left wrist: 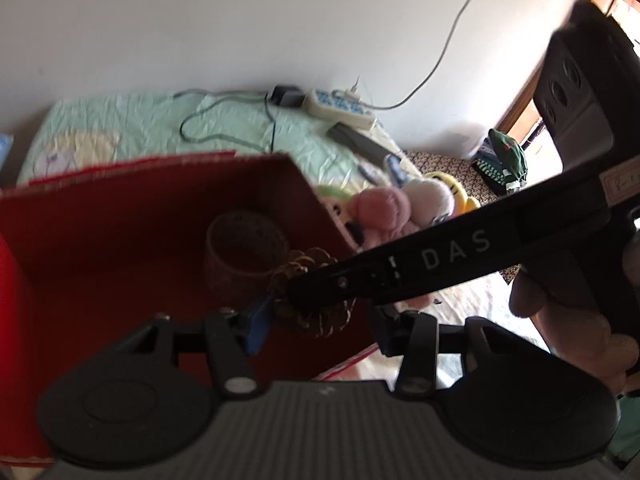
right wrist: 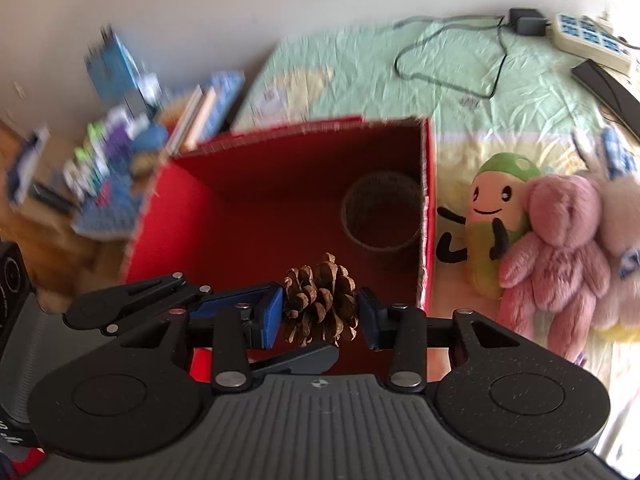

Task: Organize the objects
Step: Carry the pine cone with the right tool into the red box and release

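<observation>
Red cardboard box (right wrist: pixel 224 216) sits open on the bed, on a pale green sheet (right wrist: pixel 360 64). Inside it, in the far right corner, stands a small round woven basket (right wrist: pixel 380 212). The right gripper (right wrist: pixel 320 312) hangs over the near edge of the box, and its two blue pads (right wrist: pixel 273 314) squeeze a brown pine cone (right wrist: pixel 320 300) between them, so its jaws are clamped on the cone. The left gripper (left wrist: pixel 316 328) is close by too, with one blue pad (left wrist: pixel 256 324) just beside the same cone, but the right gripper's black arm crosses in front, so I cannot tell if its jaws are closed or loose. Just to the right of the box lie soft toys: a green and yellow plush with a smiling face (right wrist: pixel 494 216) and a pink teddy bear (right wrist: pixel 560 248) touching it. A white power strip (right wrist: pixel 592 40) lies far back on the sheet.
</observation>
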Motion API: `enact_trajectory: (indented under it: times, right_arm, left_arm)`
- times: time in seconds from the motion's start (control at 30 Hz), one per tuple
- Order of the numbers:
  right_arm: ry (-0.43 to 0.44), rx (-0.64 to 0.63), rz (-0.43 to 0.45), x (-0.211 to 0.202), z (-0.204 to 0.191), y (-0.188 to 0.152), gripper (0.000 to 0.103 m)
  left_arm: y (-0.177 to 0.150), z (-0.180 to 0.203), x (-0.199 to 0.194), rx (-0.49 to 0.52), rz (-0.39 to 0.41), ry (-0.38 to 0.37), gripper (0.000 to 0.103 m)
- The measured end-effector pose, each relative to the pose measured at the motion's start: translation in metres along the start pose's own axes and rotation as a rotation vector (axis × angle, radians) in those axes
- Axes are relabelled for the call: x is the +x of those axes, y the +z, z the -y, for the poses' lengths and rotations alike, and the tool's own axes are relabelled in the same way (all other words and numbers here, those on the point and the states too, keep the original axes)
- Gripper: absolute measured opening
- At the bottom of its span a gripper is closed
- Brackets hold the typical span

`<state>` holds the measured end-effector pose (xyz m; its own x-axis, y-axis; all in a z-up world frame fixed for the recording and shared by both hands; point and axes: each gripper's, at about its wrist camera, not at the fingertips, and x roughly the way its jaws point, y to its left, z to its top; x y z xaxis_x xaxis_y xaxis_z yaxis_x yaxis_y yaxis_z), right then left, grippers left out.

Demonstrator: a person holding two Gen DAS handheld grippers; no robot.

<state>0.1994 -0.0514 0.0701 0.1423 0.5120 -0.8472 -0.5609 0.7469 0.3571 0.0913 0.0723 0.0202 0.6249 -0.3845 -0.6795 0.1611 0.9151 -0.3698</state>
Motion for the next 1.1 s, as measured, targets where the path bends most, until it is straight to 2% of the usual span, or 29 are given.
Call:
enact_trajectory:
  times: [0.1, 0.23, 0.37, 0.43, 0.6, 0.87, 1.0, 1.1]
  right_arm:
    - [-0.051, -0.061, -0.09, 0.021, -0.008, 0.01, 0.043]
    - [-0.174, -0.191, -0.226, 0.051, -0.023, 0.018, 0.043]
    - [-0.279, -0.309, -0.35, 0.076, -0.034, 0.017, 0.043]
    - [-0.309, -0.356, -0.379, 0.083, -0.039, 0.014, 0.043]
    - [-0.353, -0.375, -0.374, 0.088, -0.041, 0.013, 0.043]
    - [-0.377, -0.382, -0.361, 0.09, -0.042, 0.007, 0.049]
    - [-0.369, -0.351, -0.321, 0.084, -0.038, 0.008, 0.045]
    - [-0.339, -0.296, -0.291, 0.081, -0.031, 0.01, 0.041]
  left_arm:
    - [-0.007, -0.014, 0.013, -0.046, -0.036, -0.009, 0.047]
    - [-0.013, -0.022, 0.028, -0.094, -0.083, -0.035, 0.047]
    - [-0.011, -0.022, 0.037, -0.096, -0.104, -0.046, 0.047]
    - [-0.01, -0.021, 0.042, -0.093, -0.118, -0.05, 0.047]
    - [-0.011, -0.031, 0.044, -0.119, -0.124, -0.081, 0.048]
    - [-0.011, -0.039, 0.046, -0.125, -0.133, -0.108, 0.048]
    - [-0.011, -0.042, 0.041, -0.102, -0.127, -0.105, 0.048]
    - [-0.011, -0.044, 0.03, -0.064, -0.116, -0.066, 0.048]
